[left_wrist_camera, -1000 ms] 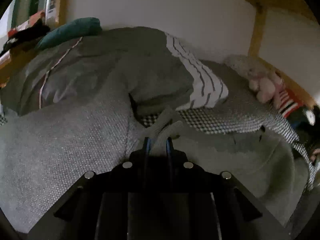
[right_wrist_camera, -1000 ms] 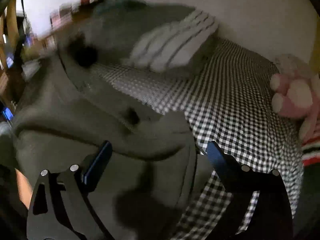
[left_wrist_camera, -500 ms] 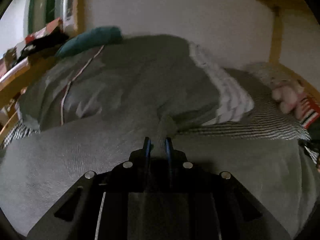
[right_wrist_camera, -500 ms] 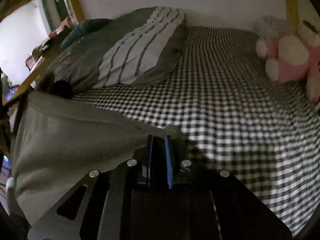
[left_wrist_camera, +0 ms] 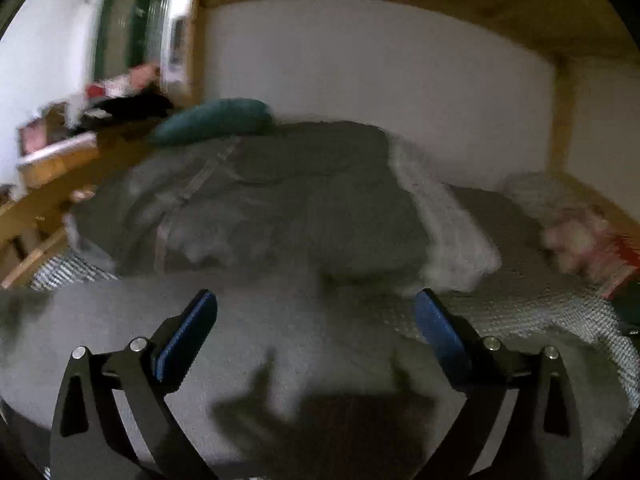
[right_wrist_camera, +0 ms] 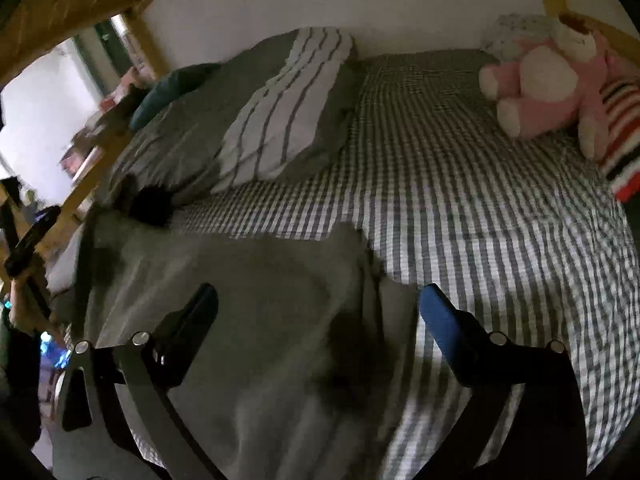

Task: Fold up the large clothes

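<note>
- The grey garment (right_wrist_camera: 256, 320) lies spread on the bed, filling the lower left and lower middle of the right wrist view; in the left wrist view it covers the whole lower half (left_wrist_camera: 280, 340), blurred.
- The right gripper (right_wrist_camera: 318, 304) hangs over the garment's right edge with its jaws wide apart, having just been opening; cloth lies below the gap, and neither pad presses on it.
- The left gripper (left_wrist_camera: 316, 308) also stands spread wide, its jaws just opened, above the garment with nothing pinched between the blue pads (left_wrist_camera: 434, 326).
- The checked sheet (right_wrist_camera: 480, 200) shows bare to the right of the garment.
- A grey duvet (right_wrist_camera: 192, 132) with a striped white panel is heaped at the upper left of the right wrist view, with a teal pillow (left_wrist_camera: 212, 120) behind it.
- A pink plush toy (right_wrist_camera: 540, 84) sits at the upper right, beside a red-and-white striped cloth (right_wrist_camera: 624, 152).
- A wooden bed frame (right_wrist_camera: 76, 4) crosses the top of both views.
</note>
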The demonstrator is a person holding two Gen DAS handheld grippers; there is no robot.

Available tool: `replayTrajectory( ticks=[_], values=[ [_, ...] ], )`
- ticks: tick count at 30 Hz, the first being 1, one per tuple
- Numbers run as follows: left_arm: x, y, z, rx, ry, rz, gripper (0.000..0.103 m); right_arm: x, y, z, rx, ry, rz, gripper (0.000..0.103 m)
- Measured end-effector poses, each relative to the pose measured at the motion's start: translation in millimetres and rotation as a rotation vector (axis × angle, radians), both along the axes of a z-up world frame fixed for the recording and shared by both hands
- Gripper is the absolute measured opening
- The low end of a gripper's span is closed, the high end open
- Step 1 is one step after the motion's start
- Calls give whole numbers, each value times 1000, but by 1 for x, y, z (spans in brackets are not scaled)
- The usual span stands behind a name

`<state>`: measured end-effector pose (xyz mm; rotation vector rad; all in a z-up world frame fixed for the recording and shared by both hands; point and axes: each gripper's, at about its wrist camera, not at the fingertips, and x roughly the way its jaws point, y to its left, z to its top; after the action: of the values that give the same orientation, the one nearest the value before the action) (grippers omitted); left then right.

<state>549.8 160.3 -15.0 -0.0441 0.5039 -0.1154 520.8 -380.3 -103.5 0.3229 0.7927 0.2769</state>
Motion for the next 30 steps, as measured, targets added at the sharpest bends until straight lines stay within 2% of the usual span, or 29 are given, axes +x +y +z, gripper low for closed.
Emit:
replayTrajectory(
  ticks=[3,4,6,9,11,12,13,14,16,19,21,23,25,26,29,30],
  values=[
    [-34,-35,-29,-63,81,-138,97,-43,-7,-26,31,50,52,100],
    [-45,-54,-47,-65,138,-195,97,-61,-5,-35,50,39,97,100],
    [-60,-82,-77,-65,193,-239,97,-93,5,-49,42,13,154,100],
    [-65,-109,-112,-51,244,-234,97,-123,29,-60,10,-42,183,100],
    [-56,-122,-142,-20,313,-212,98,-124,52,-64,-109,-48,174,99],
    [-51,-123,-154,-28,333,-202,98,-122,64,-67,-180,-57,182,99],
    [-49,-120,-161,-50,324,-196,98,-118,70,-71,-210,-39,180,94],
    [-51,-117,-162,-67,301,-199,98,-114,71,-76,-195,-25,158,89],
    [-52,-115,-163,-70,298,-203,98,-115,57,-67,-98,-64,129,44],
    [-49,-113,-162,-70,314,-204,98,-128,32,-42,115,-195,166,29],
    [-48,-110,-162,-75,323,-207,98,-137,21,-34,265,-253,184,27],
    [-48,-107,-159,-89,333,-198,98,-145,6,-29,492,-327,203,24],
    [-49,-101,-160,-102,340,-182,98,-155,-17,-25,617,-402,180,20],
    [-49,-99,-163,-108,340,-188,98,-156,-23,-25,575,-398,146,20],
    [-52,-103,-169,-84,316,-200,98,-132,-14,-48,267,-142,70,20],
    [-52,-106,-170,-67,308,-198,99,-128,-6,-53,205,-100,72,24]
  ],
)
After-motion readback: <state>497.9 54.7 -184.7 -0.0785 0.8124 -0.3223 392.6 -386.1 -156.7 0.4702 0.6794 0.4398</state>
